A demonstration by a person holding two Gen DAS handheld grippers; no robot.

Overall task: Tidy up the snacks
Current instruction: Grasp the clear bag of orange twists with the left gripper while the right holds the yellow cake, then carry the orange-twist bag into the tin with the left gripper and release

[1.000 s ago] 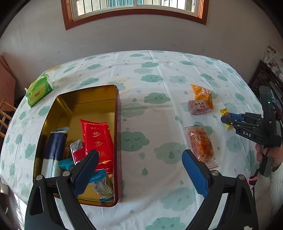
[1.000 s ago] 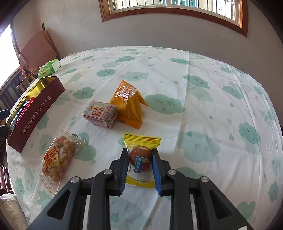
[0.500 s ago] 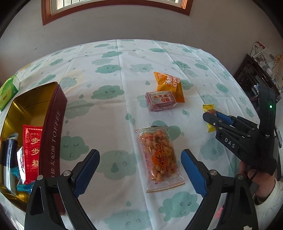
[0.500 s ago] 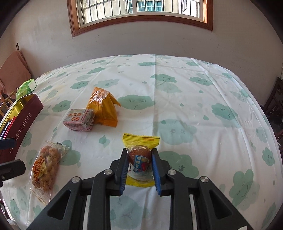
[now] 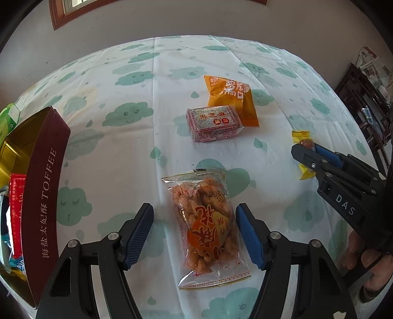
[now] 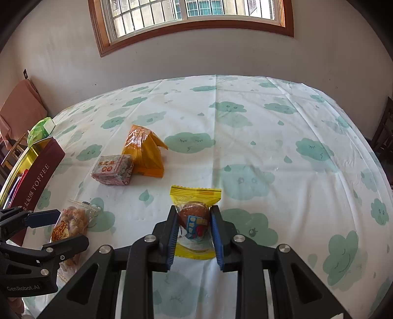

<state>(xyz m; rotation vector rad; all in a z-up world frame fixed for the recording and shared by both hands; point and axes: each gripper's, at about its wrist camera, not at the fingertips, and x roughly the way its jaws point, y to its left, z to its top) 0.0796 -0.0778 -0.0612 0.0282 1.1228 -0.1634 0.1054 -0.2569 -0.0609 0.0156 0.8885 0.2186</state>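
- The maroon toffee tin (image 5: 46, 196) is cut off at the left edge of both views; only part of its gold inside shows, with a red packet (image 5: 16, 216) and scraps of blue wrapping that are hard to make out.
- A green tissue pack (image 6: 40, 128) sits beyond the tin, half hidden in the left wrist view.
- The lower end of the yellow cake packet (image 6: 195, 220) is masked by the right gripper (image 6: 194, 235), whose blue pads are clenched on both sides of it; the packet lies on the cloud-print tablecloth (image 6: 270, 147).
- The left gripper (image 5: 195, 233) straddles the clear bag of fried twists (image 5: 205, 225). Its jaws have just been closing, yet gaps remain between each pad and the bag, so it grasps nothing. The bag lies flat on the cloth between tin and cake packet.
- A hand (image 5: 366, 255) holding the right gripper is partly seen at the right edge of the left wrist view.
- An orange pouch (image 5: 232, 98) lies further back, touching the pink wrapped block (image 5: 213, 122) in front of it; nothing stands between these and the grippers.
- Counted on the open cloth: four snacks, namely one bag of twists, one cake packet, one pouch, one block. One tin, two grippers.
- A wood-framed window (image 6: 191, 19) is cropped at the top.
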